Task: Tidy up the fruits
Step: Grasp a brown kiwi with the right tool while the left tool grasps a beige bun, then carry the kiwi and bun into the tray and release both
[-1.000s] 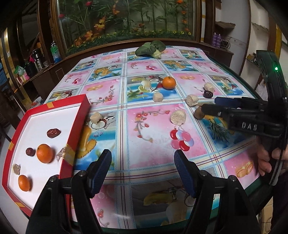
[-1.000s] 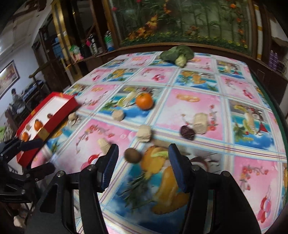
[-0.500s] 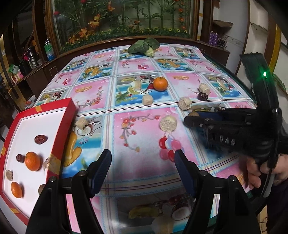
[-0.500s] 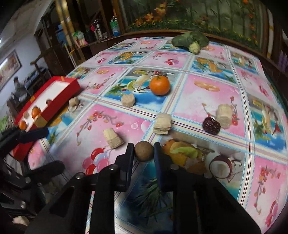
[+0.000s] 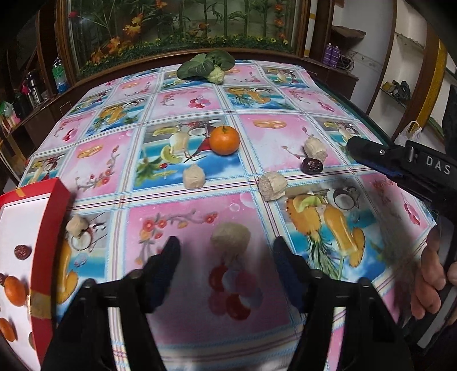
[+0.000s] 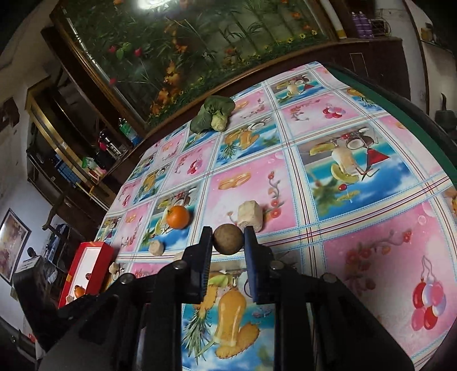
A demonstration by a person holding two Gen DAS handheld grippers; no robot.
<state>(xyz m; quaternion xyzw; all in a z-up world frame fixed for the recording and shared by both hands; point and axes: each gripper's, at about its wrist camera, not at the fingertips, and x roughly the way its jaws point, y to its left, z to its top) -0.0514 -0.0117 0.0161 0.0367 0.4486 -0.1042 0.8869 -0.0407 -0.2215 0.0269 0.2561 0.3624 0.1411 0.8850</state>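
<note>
Between right gripper (image 6: 228,238) jaws: brown fruit (image 6: 228,239) | orange (image 6: 177,217), beige chunk (image 6: 250,216) beside

Dim indoor light; a bright glare spot sits on the glass cabinet (image 6: 148,4) at the top of the right view. Motion blur smears the left gripper (image 5: 225,251). Fisheye bending curves the tablecloth (image 5: 200,114), and the corners go black.

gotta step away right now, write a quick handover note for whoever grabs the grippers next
Right gripper: shut on the small brown round fruit, lifted off the table.
Left gripper: open, empty, with a beige chunk between its fingers.
Red tray at the left already holds oranges and dark fruits.
Left on the tablecloth: one orange, a dark red fruit, several beige chunks.
Next, probably: carry the brown fruit to the tray.
</note>
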